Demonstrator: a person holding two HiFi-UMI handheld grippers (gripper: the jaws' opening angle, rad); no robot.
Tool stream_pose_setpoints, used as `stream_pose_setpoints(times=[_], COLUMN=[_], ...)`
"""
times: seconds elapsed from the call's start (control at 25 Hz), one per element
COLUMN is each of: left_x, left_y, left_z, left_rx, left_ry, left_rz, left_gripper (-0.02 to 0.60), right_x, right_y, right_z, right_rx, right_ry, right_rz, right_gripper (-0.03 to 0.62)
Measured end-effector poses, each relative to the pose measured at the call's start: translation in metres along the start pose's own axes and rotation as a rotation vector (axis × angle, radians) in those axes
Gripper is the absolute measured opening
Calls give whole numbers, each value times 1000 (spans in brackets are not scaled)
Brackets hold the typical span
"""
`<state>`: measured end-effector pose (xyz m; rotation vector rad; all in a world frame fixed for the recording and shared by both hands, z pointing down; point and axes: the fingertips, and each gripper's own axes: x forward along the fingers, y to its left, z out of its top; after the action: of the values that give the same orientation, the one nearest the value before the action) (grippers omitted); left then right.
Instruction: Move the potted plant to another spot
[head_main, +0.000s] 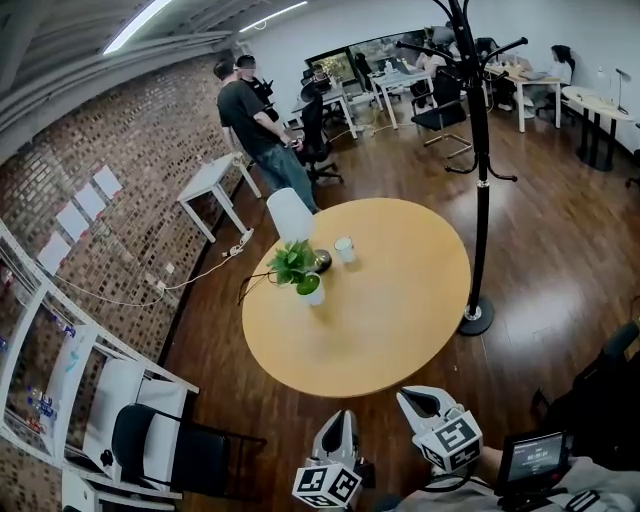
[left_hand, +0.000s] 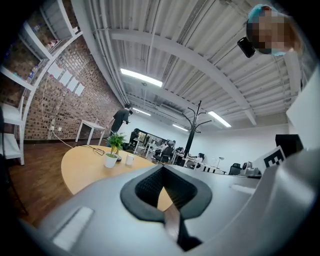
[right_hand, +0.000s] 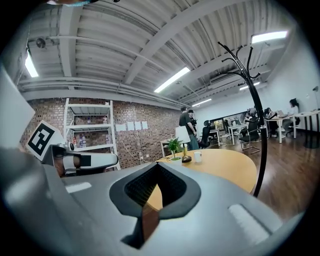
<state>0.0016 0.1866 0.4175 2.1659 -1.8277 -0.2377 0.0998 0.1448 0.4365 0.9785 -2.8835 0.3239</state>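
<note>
The jaws of the left gripper (left_hand: 162, 172) are pressed together, black pads meeting at the tip, with nothing between them. The right gripper (right_hand: 159, 169) is the same: jaws closed and empty. In the head view both sit at the bottom edge, left gripper (head_main: 341, 418) and right gripper (head_main: 417, 399) side by side, just short of the near rim of the round table (head_main: 400, 310) and touching nothing on it.

The potted plant (head_main: 303, 272) stands well apart from both, at the table's far left side, upright in a small white pot. Each gripper view shows it far beyond the jaw tips: left of the tip line for the left gripper (left_hand: 113, 148), slightly right of it for the right one (right_hand: 174, 148). A white cup (head_main: 345, 250) and a lamp (head_main: 291, 216) stand just beside it.

Each gripper's cube (head_main: 327, 485) carries black-and-white square markers. The paper sheets (head_main: 90, 202) on the brick wall are too small to read.
</note>
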Motion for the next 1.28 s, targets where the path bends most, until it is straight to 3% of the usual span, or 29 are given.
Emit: stream_pose_setpoints(times=[0.36,0.6,0.8,1.04,1.28], left_x=[51,104,154,190,223], left_y=[69,136,199,243,286], left_z=[17,11,35,70,74], left_rx=[-24,-46,-45,-37,-32], left_ry=[13,26,35,64,71], left_rz=[12,-32,-96,-136,-154], left_gripper=[2,2,2,2,2], right_x=[82,156,232,286,339], right_y=[-13,-33,-46,-56,-65], right_z=[5,-4,11,39,39], right_rx=[4,-11,-44,-61,-70], right_ry=[33,56,58,62,59], right_rz=[-6,-61,-126,-197,-211], right_gripper=[6,6,6,6,6])
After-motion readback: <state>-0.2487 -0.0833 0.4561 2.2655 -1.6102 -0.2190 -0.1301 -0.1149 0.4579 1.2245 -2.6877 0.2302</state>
